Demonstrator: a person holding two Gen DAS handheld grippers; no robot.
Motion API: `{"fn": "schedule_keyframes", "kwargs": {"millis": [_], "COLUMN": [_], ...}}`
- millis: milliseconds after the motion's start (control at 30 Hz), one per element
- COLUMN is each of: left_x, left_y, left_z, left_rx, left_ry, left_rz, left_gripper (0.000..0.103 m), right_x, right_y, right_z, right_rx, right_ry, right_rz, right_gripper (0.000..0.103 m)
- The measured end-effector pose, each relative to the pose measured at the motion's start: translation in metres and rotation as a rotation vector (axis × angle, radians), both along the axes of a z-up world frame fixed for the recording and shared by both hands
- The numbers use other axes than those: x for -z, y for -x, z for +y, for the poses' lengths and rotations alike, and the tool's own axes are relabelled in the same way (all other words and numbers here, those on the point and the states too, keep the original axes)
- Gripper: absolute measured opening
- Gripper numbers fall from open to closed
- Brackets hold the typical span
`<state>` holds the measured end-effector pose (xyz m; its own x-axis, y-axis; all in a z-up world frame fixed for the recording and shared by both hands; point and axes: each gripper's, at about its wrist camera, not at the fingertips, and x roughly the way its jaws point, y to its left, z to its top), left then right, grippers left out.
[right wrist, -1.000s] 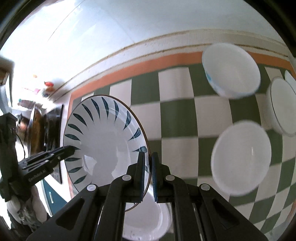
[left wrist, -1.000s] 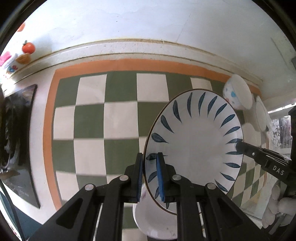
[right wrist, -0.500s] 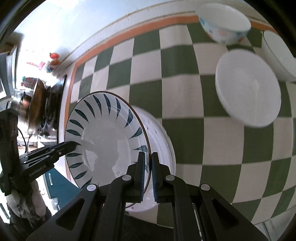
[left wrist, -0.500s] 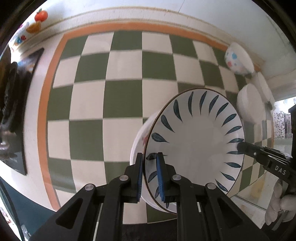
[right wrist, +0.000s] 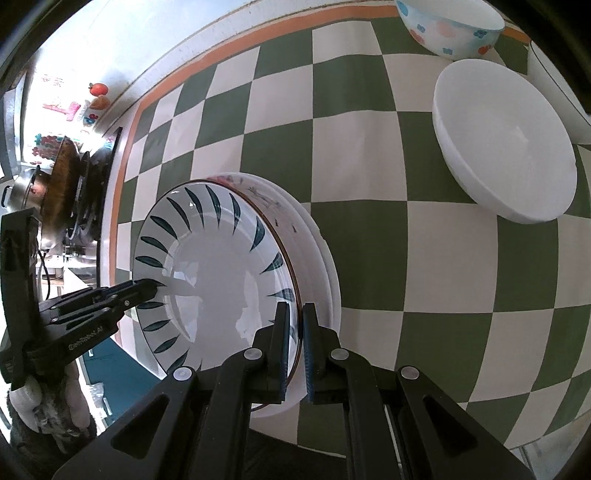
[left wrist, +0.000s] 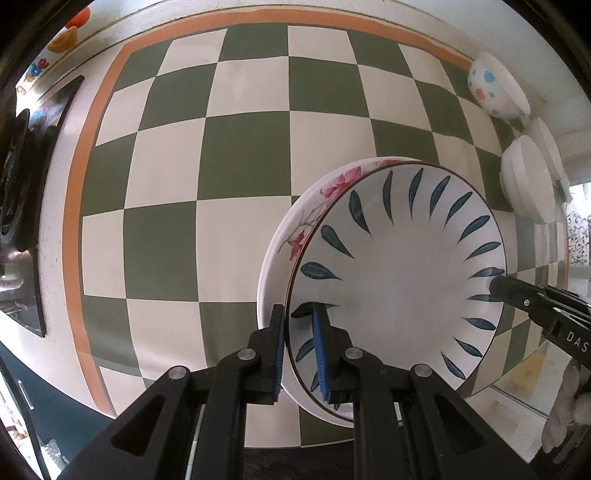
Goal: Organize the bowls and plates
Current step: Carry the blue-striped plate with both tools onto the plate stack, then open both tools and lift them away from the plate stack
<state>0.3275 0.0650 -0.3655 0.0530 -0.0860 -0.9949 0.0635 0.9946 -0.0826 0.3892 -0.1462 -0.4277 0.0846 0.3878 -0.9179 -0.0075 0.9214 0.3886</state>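
A white plate with blue leaf marks (left wrist: 399, 280) is held by both grippers at opposite rims. My left gripper (left wrist: 299, 354) is shut on its near rim; my right gripper (right wrist: 294, 343) is shut on the other rim and shows at the plate's right edge in the left wrist view (left wrist: 496, 282). The plate (right wrist: 218, 277) sits just over a floral plate (left wrist: 314, 206) on the table, on a stack of white plates (right wrist: 317, 251). Whether it touches the stack I cannot tell.
A green and cream checked tablecloth (left wrist: 240, 155) covers the table. A white bowl (right wrist: 506, 147), a spotted bowl (right wrist: 450, 26) and another white bowl (right wrist: 554, 81) stand at the far right. A stove with a wok (right wrist: 62, 173) is at the left.
Both grippers have lowered the blue-leaf plate towards the table and over the floral plate stack. The table now looks closer in both views.
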Motion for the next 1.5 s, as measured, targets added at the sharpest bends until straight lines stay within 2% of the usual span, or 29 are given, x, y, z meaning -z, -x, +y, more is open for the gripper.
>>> {"fn": "schedule_keyframes", "kwargs": {"millis": [100, 433, 700, 833, 1067, 1233, 1500], "left_x": [0.004, 0.008, 0.008, 0.012, 0.006, -0.002, -0.039], "left_y": [0.000, -0.002, -0.007, -0.009, -0.011, -0.003, 0.014], "left_z": [-0.004, -0.006, 0.011, 0.019, 0.024, 0.023, 0.020], "left_rx": [0.013, 0.003, -0.038, -0.066, -0.114, -0.109, -0.066], "left_ry": [-0.024, -0.020, 0.000, 0.016, 0.029, 0.008, 0.006], "left_rz": [0.000, 0.012, 0.028, 0.036, 0.042, 0.014, -0.085], "left_gripper": [0.013, 0.013, 0.015, 0.019, 0.021, 0.021, 0.024], "right_x": [0.005, 0.009, 0.010, 0.011, 0.011, 0.008, -0.024], "right_y": [-0.001, -0.004, -0.006, -0.007, -0.009, -0.004, 0.014], "right_z": [0.001, 0.000, 0.002, 0.004, 0.006, 0.009, 0.024], "right_rx": [-0.008, -0.006, -0.011, -0.022, -0.031, -0.019, -0.008], "right_ry": [0.013, 0.013, 0.011, -0.002, 0.000, 0.030, 0.113], "right_rz": [0.007, 0.015, 0.044, 0.058, 0.071, 0.078, 0.003], "right_gripper": [0.008, 0.008, 0.013, 0.019, 0.020, 0.020, 0.020]}}
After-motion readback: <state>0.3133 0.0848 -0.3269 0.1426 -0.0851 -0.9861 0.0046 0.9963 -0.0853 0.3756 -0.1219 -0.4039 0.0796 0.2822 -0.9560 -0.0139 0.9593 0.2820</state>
